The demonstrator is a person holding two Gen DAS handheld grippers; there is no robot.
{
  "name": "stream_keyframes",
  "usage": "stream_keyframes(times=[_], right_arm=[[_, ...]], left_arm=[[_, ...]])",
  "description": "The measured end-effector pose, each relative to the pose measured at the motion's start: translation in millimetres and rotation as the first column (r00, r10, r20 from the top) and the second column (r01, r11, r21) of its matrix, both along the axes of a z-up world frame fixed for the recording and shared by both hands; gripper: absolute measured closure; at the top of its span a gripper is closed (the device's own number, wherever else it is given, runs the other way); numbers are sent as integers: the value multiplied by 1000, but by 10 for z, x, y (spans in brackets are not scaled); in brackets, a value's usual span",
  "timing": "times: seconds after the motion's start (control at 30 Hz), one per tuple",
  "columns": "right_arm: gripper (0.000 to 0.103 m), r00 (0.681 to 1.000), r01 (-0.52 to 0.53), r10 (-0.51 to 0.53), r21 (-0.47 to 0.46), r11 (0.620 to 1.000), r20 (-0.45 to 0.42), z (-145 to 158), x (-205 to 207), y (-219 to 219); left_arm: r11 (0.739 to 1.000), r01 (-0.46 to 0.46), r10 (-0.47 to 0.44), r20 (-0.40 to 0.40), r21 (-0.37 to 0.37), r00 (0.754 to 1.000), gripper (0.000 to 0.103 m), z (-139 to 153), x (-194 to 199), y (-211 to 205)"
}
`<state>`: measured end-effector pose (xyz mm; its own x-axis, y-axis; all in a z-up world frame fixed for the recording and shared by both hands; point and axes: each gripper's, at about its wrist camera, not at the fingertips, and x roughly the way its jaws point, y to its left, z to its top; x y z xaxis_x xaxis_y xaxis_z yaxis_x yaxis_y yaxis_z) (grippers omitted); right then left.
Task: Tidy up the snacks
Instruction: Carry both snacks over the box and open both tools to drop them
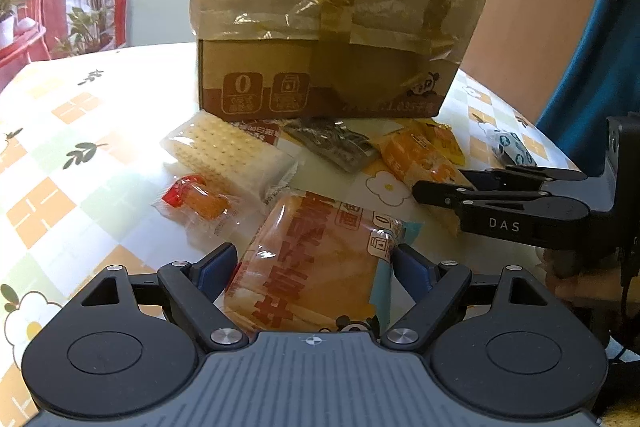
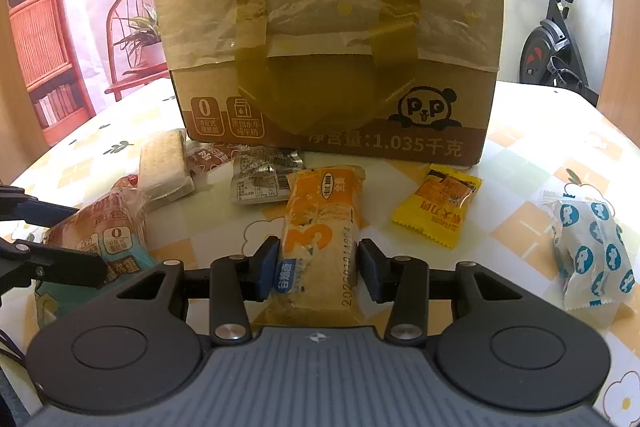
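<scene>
So the snacks are all laid out on the checkered tablecloth (image 2: 520, 163) right in front of the big taped cardboard box (image 2: 328, 39). The two that matter right now: the bread pack (image 1: 316, 263), orange wrapper with a teal edge, sits between the fingers of the left gripper (image 1: 314, 267), and the orange cracker bar (image 2: 320, 239) sits lengthwise between the fingers of the right gripper (image 2: 318, 267).

Left jaws are spread wide around the bread, pads just at the wrapper's sides, and I honestly can't tell if they're pressing yet. Right jaws are drawn in narrow and look clamped on the bar, left pad flush on the wrapper; the right one is harder to read.

Everything else lies loose nearby: a wafer pack (image 2: 164, 167), a silver sachet (image 2: 264, 175), a yellow packet (image 2: 440, 211), a blue-dotted white pack (image 2: 592, 251) off to the right, and a small red-and-orange candy (image 1: 196, 199).

My guess for doing this well: squeeze the bread only gently since it'll squash, grip both near the middle so they don't droop, then lift straight up clear of the neighbours before heading for the box, which looks shut from here
</scene>
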<state>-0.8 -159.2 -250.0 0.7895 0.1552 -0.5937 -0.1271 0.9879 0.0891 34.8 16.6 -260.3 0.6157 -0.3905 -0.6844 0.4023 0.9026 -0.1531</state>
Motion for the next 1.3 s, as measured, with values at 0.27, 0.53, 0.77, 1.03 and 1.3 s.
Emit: stream_keyframes(times=[0.27, 0.53, 0.77, 1.03, 1.3], right_arm=[[57, 1000, -3, 3, -6, 1000, -4, -4, 6, 15], [57, 1000, -11, 10, -21, 1000, -8, -9, 22, 18], [59, 1000, -8, 8, 6, 1000, -10, -1, 20, -18], [60, 998, 54, -51, 201, 978, -22, 91, 4, -338], [60, 999, -1, -11, 302, 953, 41, 777, -74, -659]], left_arm=[[1000, -16, 16, -29, -13, 999, 23, 5, 5, -5], [995, -71, 70, -19, -66, 997, 25, 57, -127, 130], [986, -98, 99, 4, -132, 995, 25, 199, -155, 275], [994, -42, 48, 60, -100, 997, 25, 520, -121, 330], [996, 20, -10, 131, -81, 991, 25, 1121, -22, 411]])
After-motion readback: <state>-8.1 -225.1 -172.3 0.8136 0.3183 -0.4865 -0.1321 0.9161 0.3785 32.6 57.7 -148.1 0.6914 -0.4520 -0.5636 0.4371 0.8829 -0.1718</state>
